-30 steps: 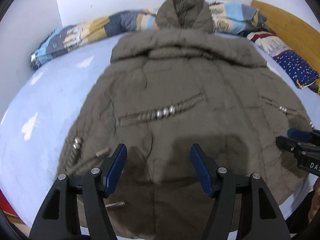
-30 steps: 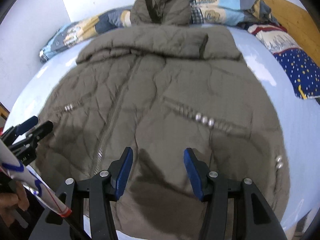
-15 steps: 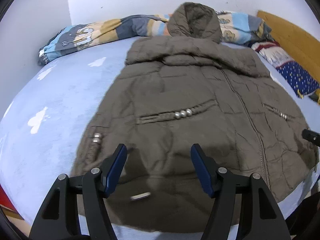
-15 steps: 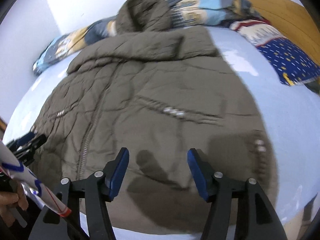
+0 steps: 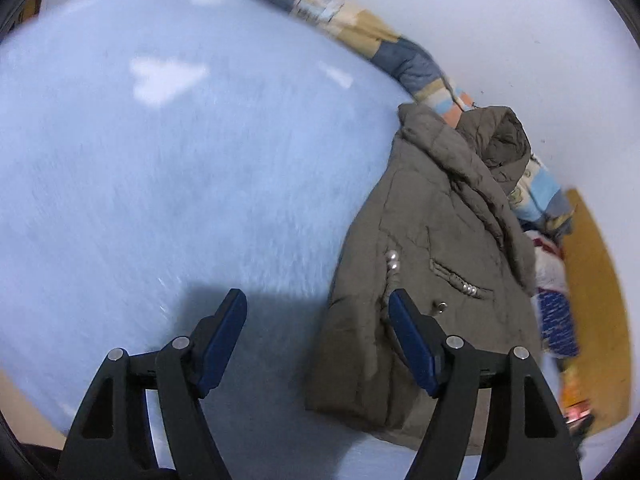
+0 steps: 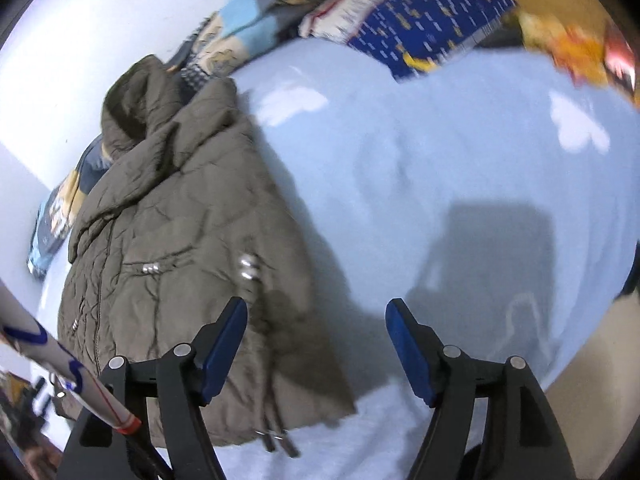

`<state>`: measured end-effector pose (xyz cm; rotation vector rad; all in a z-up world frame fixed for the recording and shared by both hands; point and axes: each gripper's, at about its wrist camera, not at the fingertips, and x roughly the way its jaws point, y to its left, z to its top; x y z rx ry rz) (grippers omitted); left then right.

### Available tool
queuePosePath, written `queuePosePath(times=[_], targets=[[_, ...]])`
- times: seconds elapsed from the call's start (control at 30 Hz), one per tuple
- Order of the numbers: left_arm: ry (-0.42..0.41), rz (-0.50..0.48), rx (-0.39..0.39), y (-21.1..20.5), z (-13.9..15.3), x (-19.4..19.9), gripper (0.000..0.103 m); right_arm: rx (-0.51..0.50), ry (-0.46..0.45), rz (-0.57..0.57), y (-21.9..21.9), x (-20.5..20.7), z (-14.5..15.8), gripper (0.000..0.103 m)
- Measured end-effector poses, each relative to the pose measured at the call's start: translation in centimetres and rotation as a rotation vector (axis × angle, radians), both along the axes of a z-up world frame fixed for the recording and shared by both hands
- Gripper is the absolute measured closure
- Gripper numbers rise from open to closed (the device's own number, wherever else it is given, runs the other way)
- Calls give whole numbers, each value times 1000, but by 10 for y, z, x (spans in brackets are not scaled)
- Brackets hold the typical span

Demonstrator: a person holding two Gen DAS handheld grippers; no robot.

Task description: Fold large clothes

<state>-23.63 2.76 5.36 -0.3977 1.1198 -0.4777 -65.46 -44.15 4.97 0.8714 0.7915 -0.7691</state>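
Observation:
An olive hooded padded jacket (image 5: 432, 264) lies flat, front up, on the light blue bed sheet (image 5: 180, 184). In the left wrist view it fills the right side; my left gripper (image 5: 318, 312) hovers over the sheet at the jacket's left lower edge, jaws opening, nothing between them. In the right wrist view the jacket (image 6: 176, 224) lies at the left, its drawstrings (image 6: 276, 436) trailing off the hem. My right gripper (image 6: 316, 316) hangs over the jacket's right lower edge and the bare sheet (image 6: 440, 168), jaws opening and empty.
A patchwork quilt (image 5: 352, 28) runs along the white wall behind the hood. A dark blue patterned pillow (image 6: 424, 20) and a wooden headboard (image 5: 596, 300) sit at the bed's right end. A white rod with blue marks (image 6: 64, 372) crosses the right view's lower left.
Both grippers swung outward from over the jacket's hem, left one to the left edge, right one to the right edge. Both rolled, tilting the views. Both sets of jaws stand wider.

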Motion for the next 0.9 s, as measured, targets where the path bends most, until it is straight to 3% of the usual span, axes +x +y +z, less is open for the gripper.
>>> queuePosePath(times=[0.17,0.47,0.5,0.53,0.57,0.6,0.67,0.77,0.9], targets=[[28,-27,-63,-13,-9,-5,27,111,-79,-11,-6,-5,-16,21],[-40,-224,-19,-65,-10,-37,27,200,-154,58,6,12,-35,17],[-62,-235,-3,-68,-9,-39,29,193,-159,86,9,19,-35,24],[-83,-243,18,-72,-8,-40,43,169,-153,111,14,25,-32,33],[-103,-253,35,-75,-6,-42,61,154,-149,131,17,29,-31,60],[-118,-267,41,-77,-5,-44,66,130,-147,150,21,33,-27,75],[-158,-281,57,-78,1,-49,74,78,-125,155,26,36,-19,80],[-203,-302,56,-78,13,-61,77,-24,-82,179,37,41,-3,85],[-222,-326,40,-74,27,-76,79,-118,-96,190,50,35,22,88]])
